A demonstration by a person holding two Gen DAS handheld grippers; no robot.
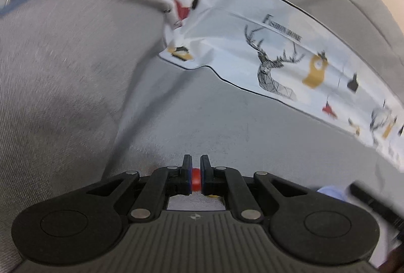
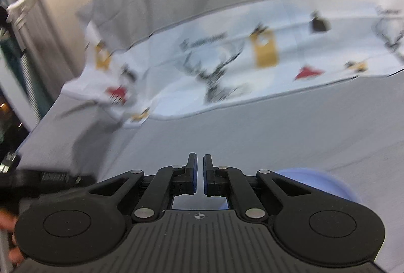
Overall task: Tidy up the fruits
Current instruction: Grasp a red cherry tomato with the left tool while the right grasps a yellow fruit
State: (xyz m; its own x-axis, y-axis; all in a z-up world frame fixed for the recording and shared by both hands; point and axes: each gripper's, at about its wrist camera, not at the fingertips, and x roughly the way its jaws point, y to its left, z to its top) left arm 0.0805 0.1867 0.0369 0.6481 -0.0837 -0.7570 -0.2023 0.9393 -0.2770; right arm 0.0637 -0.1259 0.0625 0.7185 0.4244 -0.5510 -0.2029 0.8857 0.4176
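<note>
Left gripper (image 1: 196,181) pinches small red fruit (image 1: 196,180) — mostly hidden, I can't identify it; right gripper (image 2: 198,175) nearly closed, empty — blue rim (image 2: 320,181) cut off beside it.

"FASHION HOME" above a deer head on the printed cloth (image 1: 277,51) (right view's lettering blurred)

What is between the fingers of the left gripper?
A small red round thing is clamped between the left gripper fingers. Only a narrow strip of it shows; the fingers cover the rest, so which fruit it is stays unclear.
</note>
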